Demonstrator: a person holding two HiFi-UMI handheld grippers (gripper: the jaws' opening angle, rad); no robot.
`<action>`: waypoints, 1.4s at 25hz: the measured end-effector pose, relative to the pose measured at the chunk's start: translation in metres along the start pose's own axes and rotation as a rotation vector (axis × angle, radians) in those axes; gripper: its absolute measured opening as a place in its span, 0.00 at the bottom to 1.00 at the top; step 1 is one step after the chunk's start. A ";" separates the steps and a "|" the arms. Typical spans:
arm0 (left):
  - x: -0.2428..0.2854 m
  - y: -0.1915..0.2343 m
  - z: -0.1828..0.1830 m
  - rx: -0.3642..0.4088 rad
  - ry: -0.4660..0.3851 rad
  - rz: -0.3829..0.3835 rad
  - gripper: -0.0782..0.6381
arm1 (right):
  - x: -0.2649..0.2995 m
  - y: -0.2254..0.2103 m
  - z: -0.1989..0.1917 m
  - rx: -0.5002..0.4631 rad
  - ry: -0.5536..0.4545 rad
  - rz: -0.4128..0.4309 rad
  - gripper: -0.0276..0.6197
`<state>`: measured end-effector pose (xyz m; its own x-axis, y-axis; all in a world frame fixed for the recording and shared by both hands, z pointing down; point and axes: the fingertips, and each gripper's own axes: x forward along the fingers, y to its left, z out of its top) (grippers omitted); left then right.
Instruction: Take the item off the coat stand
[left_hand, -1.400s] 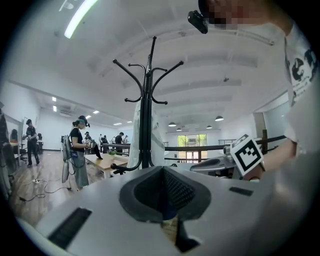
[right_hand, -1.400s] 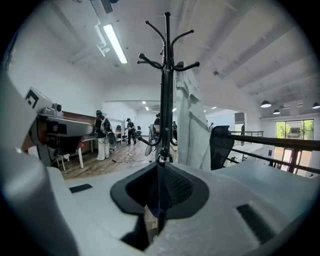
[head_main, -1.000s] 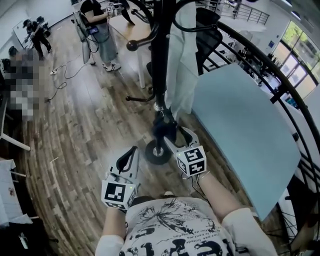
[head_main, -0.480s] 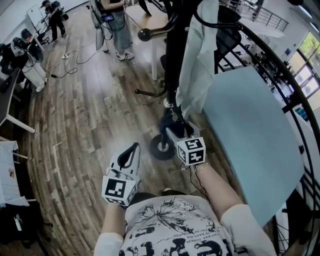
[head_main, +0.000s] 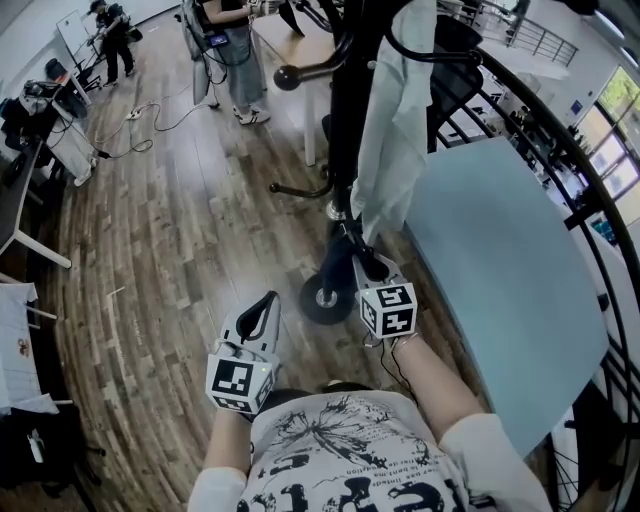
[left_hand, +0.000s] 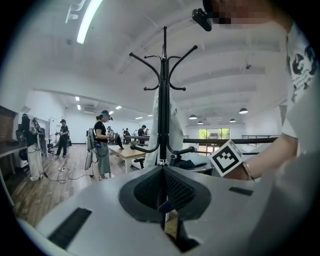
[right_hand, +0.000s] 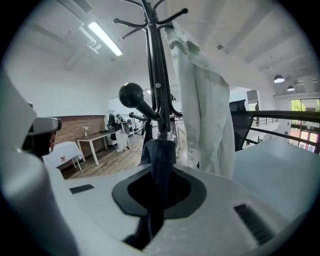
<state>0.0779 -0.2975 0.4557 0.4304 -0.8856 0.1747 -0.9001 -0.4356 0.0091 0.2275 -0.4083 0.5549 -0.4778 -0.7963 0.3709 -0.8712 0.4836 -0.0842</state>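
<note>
A black coat stand (head_main: 345, 100) rises from a round base (head_main: 322, 298) on the wooden floor. A white garment (head_main: 395, 120) hangs from its hooks, and a dark blue cloth (head_main: 336, 262) hangs low along the pole. My right gripper (head_main: 360, 265) has just been closing and is now shut on that dark blue cloth (right_hand: 161, 160), which runs down between its jaws. The white garment (right_hand: 200, 110) hangs just to the right of it. My left gripper (head_main: 262, 305) stays lower left of the base, shut with nothing in it, pointing at the stand (left_hand: 164, 100).
A light blue tabletop (head_main: 500, 260) lies close on the right, with a black curved railing (head_main: 560, 130) behind it. People (head_main: 225, 50) stand at a wooden table (head_main: 290, 40) beyond the stand. Cables (head_main: 150, 130) trail on the floor at left beside a desk (head_main: 20, 200).
My right gripper has moved in on the dark blue cloth at the pole and shut on it. The left gripper has hardly shifted.
</note>
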 end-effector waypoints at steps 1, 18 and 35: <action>0.000 -0.002 -0.002 0.004 0.006 -0.007 0.12 | -0.002 0.000 0.000 -0.011 -0.001 -0.004 0.06; -0.012 -0.048 -0.001 0.015 0.021 -0.085 0.12 | -0.091 0.015 0.019 -0.073 -0.048 -0.019 0.06; -0.025 -0.083 0.034 0.059 -0.053 -0.130 0.12 | -0.188 0.008 0.037 -0.165 -0.253 -0.073 0.05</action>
<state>0.1436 -0.2445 0.4172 0.5478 -0.8274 0.1240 -0.8313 -0.5549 -0.0302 0.3059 -0.2677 0.4502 -0.4452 -0.8864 0.1266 -0.8844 0.4575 0.0929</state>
